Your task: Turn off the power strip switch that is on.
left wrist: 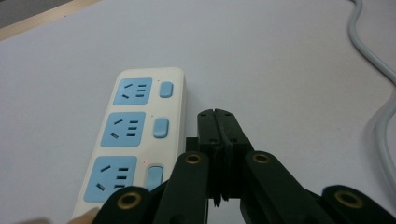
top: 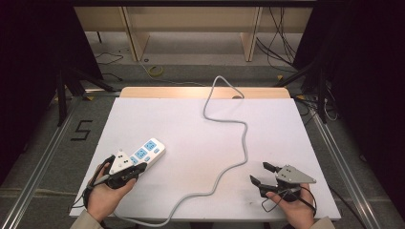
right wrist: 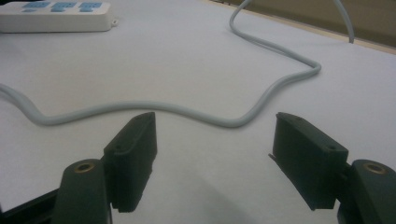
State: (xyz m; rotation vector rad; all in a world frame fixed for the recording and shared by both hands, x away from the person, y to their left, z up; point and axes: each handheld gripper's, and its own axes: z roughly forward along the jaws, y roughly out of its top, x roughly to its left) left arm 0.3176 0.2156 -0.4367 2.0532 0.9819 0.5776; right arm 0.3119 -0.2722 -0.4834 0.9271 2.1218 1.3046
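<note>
From above we see the whole table (top: 200, 119), with the grey cord (top: 224, 124) snaking from its far edge at 12 o'clock round to the near edge. The left gripper view adds detail: three blue sockets, each with a blue switch, on the cream power strip (left wrist: 135, 135). Our left hand (top: 106, 193) sits at 8 o'clock, its left gripper (left wrist: 217, 122) pressed together, empty, just beside the strip's long edge. Our right hand (top: 293, 206) rests at 4 o'clock, the right gripper (right wrist: 215, 154) spread wide, facing a bend of cord.
</note>
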